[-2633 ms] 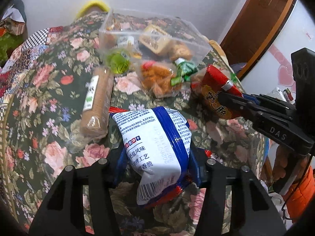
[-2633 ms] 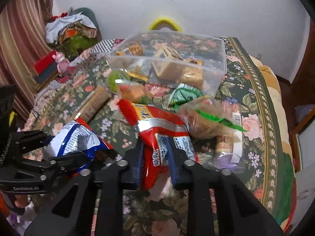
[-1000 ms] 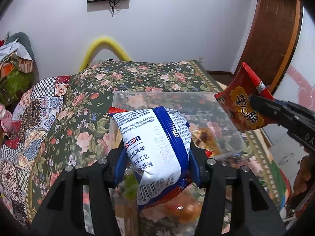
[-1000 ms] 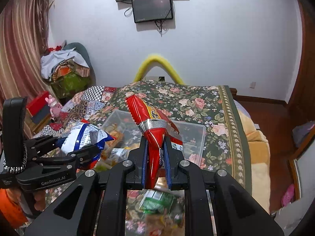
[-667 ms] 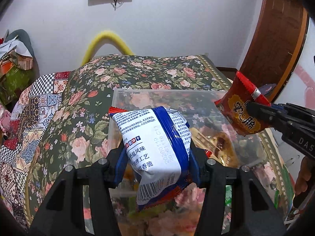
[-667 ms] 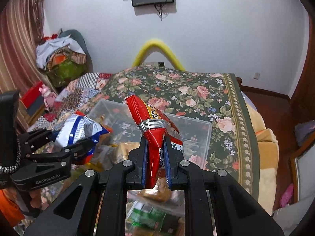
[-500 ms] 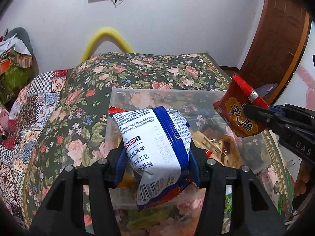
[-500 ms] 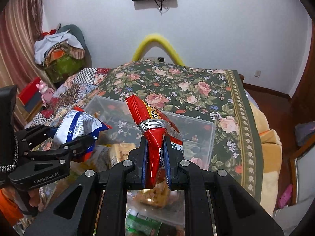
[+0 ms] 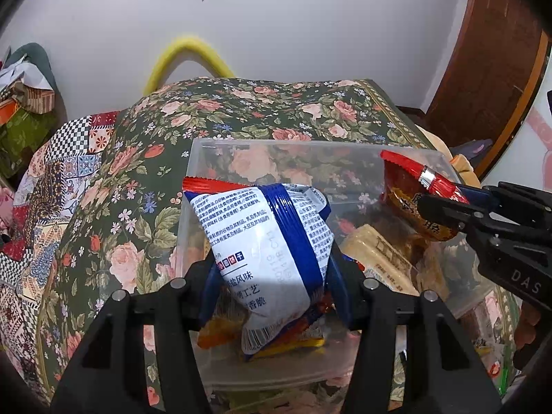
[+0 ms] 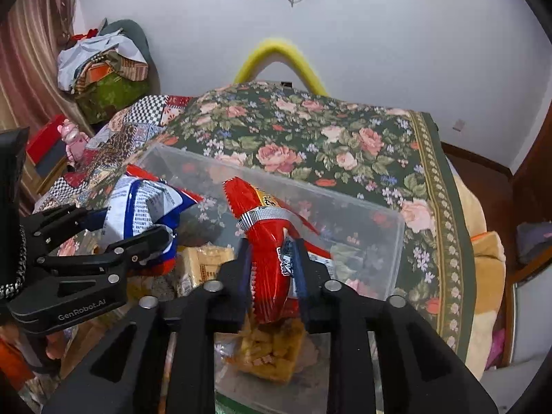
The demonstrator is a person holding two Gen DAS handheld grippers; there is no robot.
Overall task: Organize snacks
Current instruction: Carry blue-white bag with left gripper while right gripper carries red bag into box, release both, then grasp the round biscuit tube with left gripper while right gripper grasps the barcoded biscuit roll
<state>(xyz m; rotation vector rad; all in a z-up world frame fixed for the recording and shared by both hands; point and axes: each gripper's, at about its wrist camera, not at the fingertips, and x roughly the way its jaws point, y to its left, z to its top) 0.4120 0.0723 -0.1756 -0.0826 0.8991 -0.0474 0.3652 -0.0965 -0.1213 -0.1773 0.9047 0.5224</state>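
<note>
Two packets, one per gripper, both poised over the open top of the clear plastic bin [image 9: 276, 146] that sits on the floral bedspread [image 9: 262, 107]. Left gripper [image 9: 276, 276] is clamped on the blue-and-white snack bag [image 9: 265, 238]; the bag stands up from the jaws with its long axis roughly vertical, lower end hanging inside the bin's near wall. Right gripper [image 10: 272, 269] is clamped on the red snack packet [image 10: 267, 238], long axis likewise running up out of the jaws and leaning left, lower end above the orange snack [image 10: 269, 352] lying in the bin. Bin interior lies directly below and slightly ahead of both grippers, so the coming move looks like a plain downward release. Left bag appears deeper in, so left is judged nearer to letting go. A pale wrapped biscuit block [image 9: 376, 258] lies in the bin between the two loads. Versus 2.6 s ago: both packets were then held low over the bedspread, short of the bin, with loose snacks between; since then both have been carried up and over the rim, grips unchanged.
</note>
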